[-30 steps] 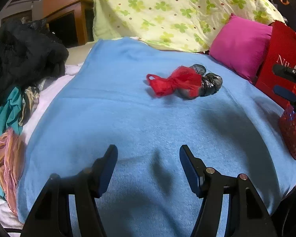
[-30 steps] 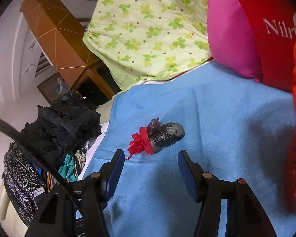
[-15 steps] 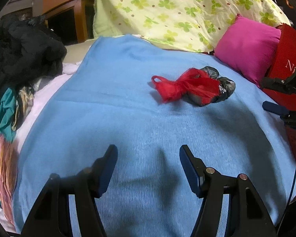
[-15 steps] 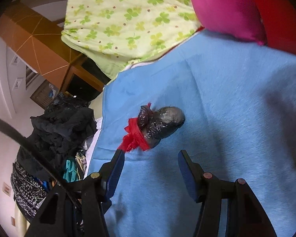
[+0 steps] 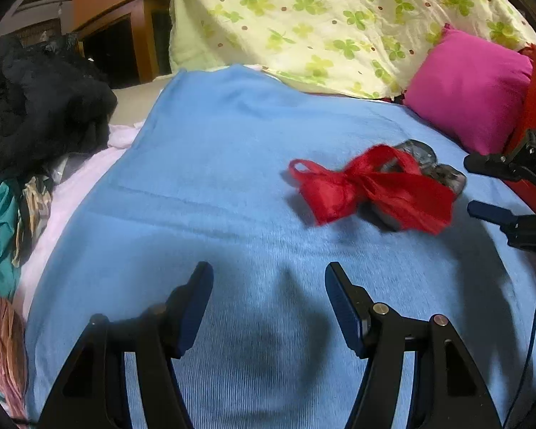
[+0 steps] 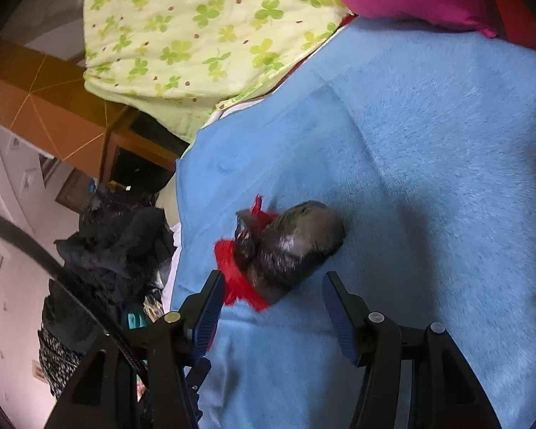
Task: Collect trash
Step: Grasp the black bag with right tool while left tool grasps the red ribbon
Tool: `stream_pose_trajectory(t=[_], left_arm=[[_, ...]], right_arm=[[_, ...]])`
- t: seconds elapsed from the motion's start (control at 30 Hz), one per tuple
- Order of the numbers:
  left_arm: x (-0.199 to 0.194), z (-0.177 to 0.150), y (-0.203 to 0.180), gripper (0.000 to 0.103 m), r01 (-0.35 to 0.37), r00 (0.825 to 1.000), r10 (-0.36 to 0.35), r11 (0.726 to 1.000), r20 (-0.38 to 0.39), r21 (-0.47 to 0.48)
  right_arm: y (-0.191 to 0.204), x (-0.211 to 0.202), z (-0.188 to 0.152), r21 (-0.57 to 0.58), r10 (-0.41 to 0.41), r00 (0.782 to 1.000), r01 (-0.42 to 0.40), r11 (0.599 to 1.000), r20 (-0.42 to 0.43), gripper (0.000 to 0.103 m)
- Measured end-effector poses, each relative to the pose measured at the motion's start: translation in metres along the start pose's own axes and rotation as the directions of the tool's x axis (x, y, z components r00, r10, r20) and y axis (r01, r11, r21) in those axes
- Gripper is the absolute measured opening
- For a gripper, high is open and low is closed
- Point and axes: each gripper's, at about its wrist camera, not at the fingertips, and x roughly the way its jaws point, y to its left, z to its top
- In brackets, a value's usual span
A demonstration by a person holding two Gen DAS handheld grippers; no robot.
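Trash bundle [image 6: 286, 246] lies on the blue blanket [image 6: 428, 161] — right gripper [image 6: 271, 300] near, both grippers' fingers apart.

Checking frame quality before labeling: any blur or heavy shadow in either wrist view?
Left wrist: mild blur on the red bag; the left tool casts a soft shadow on the blue blanket. Right wrist: the bundle is motion-blurred; fisheye vignette darkens corners in both.

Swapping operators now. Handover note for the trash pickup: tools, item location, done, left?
Left tool: open, empty, hovering over the blue blanket.
Right tool: open, empty, lined up just short of the trash bundle, not touching it.
Trash bundle: dark bag tied with red plastic, lying on the blanket near the pink pillow.
Done: approach.
Left: close on the bundle, lift, bin it.
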Motion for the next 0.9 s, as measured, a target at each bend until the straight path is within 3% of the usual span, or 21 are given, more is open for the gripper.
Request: stream_pose_trajectory(t=[0.2, 0.53, 0.63, 0.9], left_arm=[[0.016, 0.011, 0.003, 0.066, -0.013, 1.0, 0.013, 1.0, 0.005, -0.002], [0.03, 0.028, -0.004, 0.066, 0.067, 0.996, -0.067, 0.998, 0.051, -0.008], [0.034, 0.032, -0.007, 0.071, 0.105, 0.992, -0.105, 0.994, 0.068, -0.003], [0.047, 0.047, -0.011, 0.075, 0.207, 0.977, -0.203, 0.977, 0.072, -0.05]], right_arm=[[-0.006, 0.031, 0.011, 0.054, -0.006, 0.999, 0.008, 0.999, -0.035, 0.06], [-0.017, 0.057, 0.024, 0.119, -0.023, 1.0, 0.025, 0.993, -0.021, 0.06], [-0.013, 0.059, 0.024, 0.076, -0.045, 0.999, 0.046, 0.996, -0.018, 0.042], [0.002, 0.035, 0.027, -0.013, -0.117, 0.99, 0.118, 0.993, 0.074, 0.039]])
